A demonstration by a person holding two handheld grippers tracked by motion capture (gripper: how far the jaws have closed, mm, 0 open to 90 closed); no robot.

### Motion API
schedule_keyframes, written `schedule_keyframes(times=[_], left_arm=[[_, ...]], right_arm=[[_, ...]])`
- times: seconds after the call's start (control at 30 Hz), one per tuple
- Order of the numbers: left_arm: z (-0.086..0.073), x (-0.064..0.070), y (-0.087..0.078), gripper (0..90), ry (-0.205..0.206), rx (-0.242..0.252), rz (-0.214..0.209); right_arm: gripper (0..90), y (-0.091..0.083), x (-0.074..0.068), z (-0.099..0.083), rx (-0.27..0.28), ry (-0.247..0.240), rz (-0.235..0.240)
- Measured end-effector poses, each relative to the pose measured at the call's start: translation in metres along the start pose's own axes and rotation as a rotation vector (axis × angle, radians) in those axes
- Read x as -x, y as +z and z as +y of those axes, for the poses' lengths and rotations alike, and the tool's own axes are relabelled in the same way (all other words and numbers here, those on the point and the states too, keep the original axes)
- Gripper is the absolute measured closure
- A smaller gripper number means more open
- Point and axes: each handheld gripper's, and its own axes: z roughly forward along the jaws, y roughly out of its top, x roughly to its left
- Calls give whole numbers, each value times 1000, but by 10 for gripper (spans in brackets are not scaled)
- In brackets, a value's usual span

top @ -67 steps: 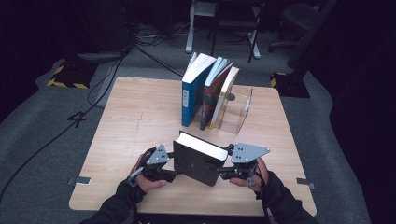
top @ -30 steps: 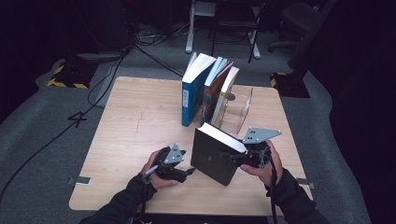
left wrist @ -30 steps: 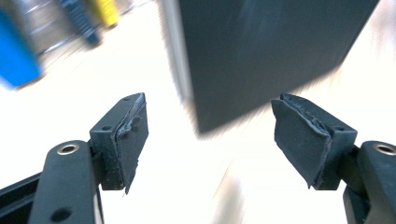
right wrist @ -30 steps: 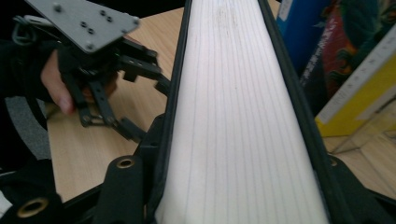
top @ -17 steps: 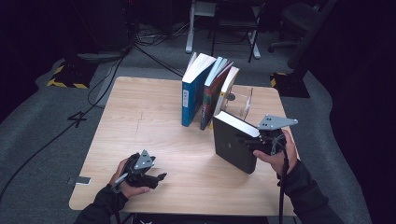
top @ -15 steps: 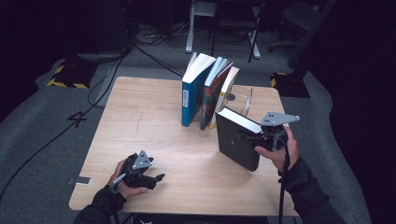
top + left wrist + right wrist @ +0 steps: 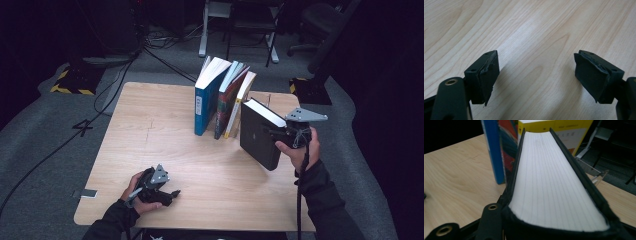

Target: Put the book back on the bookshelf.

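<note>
Right of centre in the high view, the right gripper (image 7: 272, 133) is clamped on the black book (image 7: 257, 134), held tilted above the worktop (image 7: 150, 130), just right of the leaning book row (image 7: 222, 97). At the lower left, the left gripper (image 7: 172, 194) rests on the worktop, jaws wide apart and empty.

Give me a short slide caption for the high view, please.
Right gripper holds a black book beside the leaning books; left gripper rests open.
</note>
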Motion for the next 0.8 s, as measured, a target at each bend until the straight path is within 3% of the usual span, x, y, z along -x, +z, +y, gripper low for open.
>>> schedule_keyframes(times=[0.13, 0.2, 0.3, 0.53, 0.8], left_arm=[[-1, -2, 2, 193, -12, 11, -16], [0, -2, 2, 190, -9, 10, -16], [0, -2, 3, 190, -10, 9, -18], [1, -1, 3, 191, -4, 8, -16], [1, 0, 3, 190, -8, 11, -13]], right_arm=[[533, 5, 8, 0, 13, 12, -46], [532, 9, 17, -2, 33, 66, -57], [532, 12, 21, -2, 46, 85, -66], [530, 19, 25, 5, 37, 67, -118], [531, 30, 39, 9, 59, 97, -162]])
